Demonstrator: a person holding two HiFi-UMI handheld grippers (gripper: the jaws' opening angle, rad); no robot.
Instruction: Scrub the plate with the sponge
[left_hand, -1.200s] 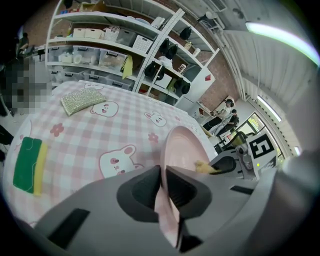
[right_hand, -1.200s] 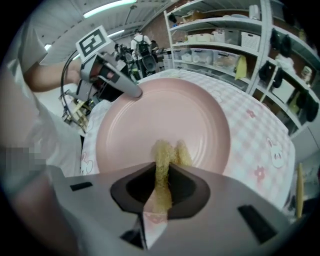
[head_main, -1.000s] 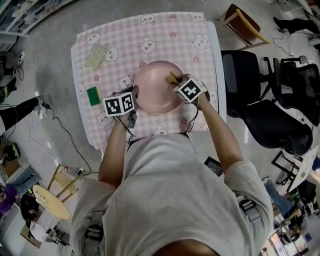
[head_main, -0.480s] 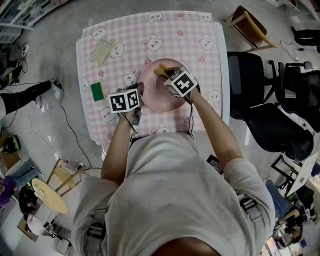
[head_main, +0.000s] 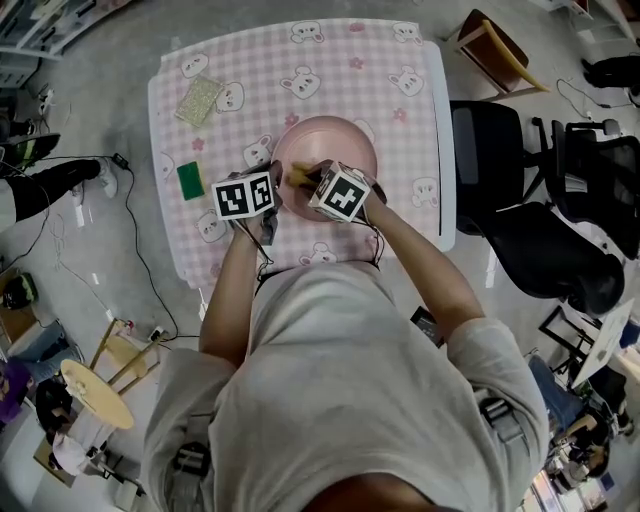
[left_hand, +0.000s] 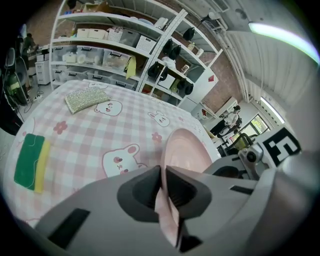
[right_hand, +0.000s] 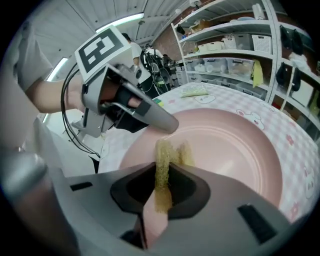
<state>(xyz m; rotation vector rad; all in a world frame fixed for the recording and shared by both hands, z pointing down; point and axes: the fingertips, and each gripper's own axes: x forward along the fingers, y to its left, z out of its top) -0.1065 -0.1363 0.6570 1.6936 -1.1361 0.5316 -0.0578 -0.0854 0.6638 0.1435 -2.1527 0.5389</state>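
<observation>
A pink plate (head_main: 340, 150) lies on the pink checked tablecloth. My left gripper (head_main: 274, 190) is at the plate's left rim, and in the left gripper view its jaws are shut on that rim (left_hand: 170, 150). My right gripper (head_main: 308, 180) is over the plate's near left part, shut on a yellow-green sponge (right_hand: 167, 152). The sponge's free end presses on the plate's inner surface (right_hand: 235, 145), close to the left gripper's fingers (right_hand: 150, 116). From the head the sponge (head_main: 298, 177) shows as a small yellow patch.
A green and yellow sponge (head_main: 190, 181) lies on the cloth left of the plate, and a pale glittery scouring pad (head_main: 200, 98) lies at the far left corner. A black office chair (head_main: 520, 200) stands right of the table (head_main: 420, 120). Storage shelves (left_hand: 115, 40) rise beyond it.
My right gripper has carried the sponge across the plate from its far right part to its near left part, toward the left gripper. The left gripper has kept hold of the rim.
</observation>
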